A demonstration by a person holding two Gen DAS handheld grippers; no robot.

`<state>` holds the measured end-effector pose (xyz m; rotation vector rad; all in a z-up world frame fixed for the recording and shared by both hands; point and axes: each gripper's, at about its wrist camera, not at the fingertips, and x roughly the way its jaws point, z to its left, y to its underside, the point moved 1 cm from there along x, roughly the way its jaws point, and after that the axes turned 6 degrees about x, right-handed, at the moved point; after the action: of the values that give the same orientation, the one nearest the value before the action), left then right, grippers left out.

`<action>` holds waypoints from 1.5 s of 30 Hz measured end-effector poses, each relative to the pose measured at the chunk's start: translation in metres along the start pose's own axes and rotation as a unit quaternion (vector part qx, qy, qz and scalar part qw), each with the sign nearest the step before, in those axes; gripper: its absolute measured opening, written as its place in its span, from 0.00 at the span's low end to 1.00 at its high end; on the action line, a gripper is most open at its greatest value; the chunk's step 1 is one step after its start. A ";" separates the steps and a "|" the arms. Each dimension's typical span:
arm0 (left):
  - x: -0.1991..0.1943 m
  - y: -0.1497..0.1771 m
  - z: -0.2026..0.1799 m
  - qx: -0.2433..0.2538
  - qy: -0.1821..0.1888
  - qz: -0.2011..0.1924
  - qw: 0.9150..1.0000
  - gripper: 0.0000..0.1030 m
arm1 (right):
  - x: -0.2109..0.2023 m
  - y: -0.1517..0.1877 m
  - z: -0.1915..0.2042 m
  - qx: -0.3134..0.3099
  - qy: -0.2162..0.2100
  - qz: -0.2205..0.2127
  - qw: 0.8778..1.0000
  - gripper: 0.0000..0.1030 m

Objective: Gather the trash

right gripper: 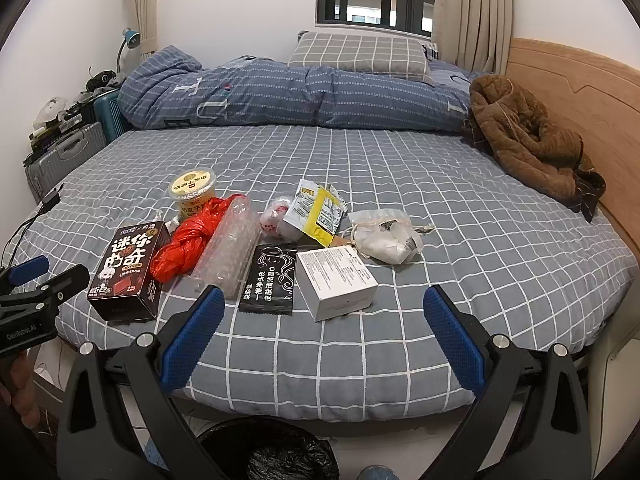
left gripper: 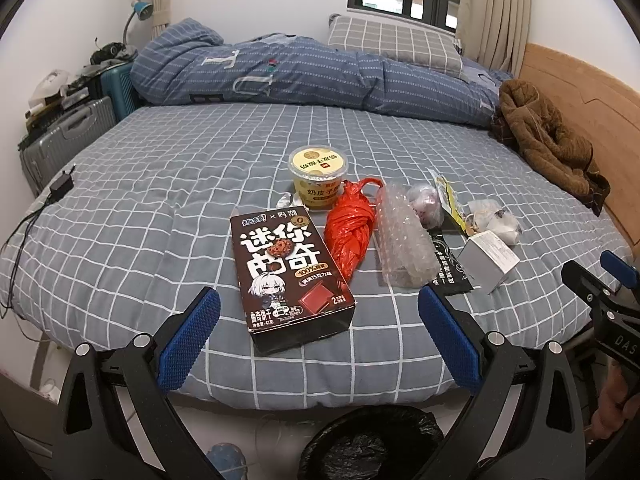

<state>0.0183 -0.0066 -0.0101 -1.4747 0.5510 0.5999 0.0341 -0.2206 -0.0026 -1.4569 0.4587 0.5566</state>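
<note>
Fingers (left gripper: 188, 340) of both grippers gape wide, empty, before the "100%" cookie box (left gripper: 290, 276).

Bed (left gripper: 160, 184), grey checked sheet. Near front edge, in a loose row: cookie box (left gripper: 290, 276), yellow cup (left gripper: 318, 174), red bag (left gripper: 350, 228), bubble wrap (left gripper: 404, 240), black sachet (right gripper: 270, 276), white box (right gripper: 336, 282) (some touching). Folded duvet (left gripper: 300, 76) and brown jacket (left gripper: 548, 140) behind.

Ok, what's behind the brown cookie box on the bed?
Behind the brown cookie box stands a yellow lidded cup, with a crumpled silver wrapper beside it. The cup's base is hidden by the box and red bag.
</note>
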 end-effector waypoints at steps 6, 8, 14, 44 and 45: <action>0.002 0.000 0.001 -0.001 -0.001 0.001 1.000 0.94 | 0.001 0.000 0.000 0.000 -0.001 0.000 1.000 0.93; 0.003 -0.001 0.002 -0.001 -0.002 0.002 1.000 0.94 | 0.001 0.000 0.001 -0.001 -0.002 -0.001 1.000 0.93; 0.009 -0.003 0.001 -0.002 -0.006 0.009 1.000 0.94 | 0.005 -0.001 0.006 -0.005 -0.003 0.001 1.000 0.93; 0.147 -0.001 0.028 -0.050 -0.031 0.130 0.990 0.95 | 0.172 0.009 -0.019 -0.007 -0.008 0.108 0.994 0.86; 0.149 0.000 0.029 -0.053 -0.029 0.132 0.989 0.95 | 0.175 0.011 -0.018 -0.008 -0.009 0.111 0.994 0.85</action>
<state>0.1277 0.0277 -0.1099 -1.4897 0.6833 0.8886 0.1670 -0.2251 -0.1181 -1.4248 0.6072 0.7507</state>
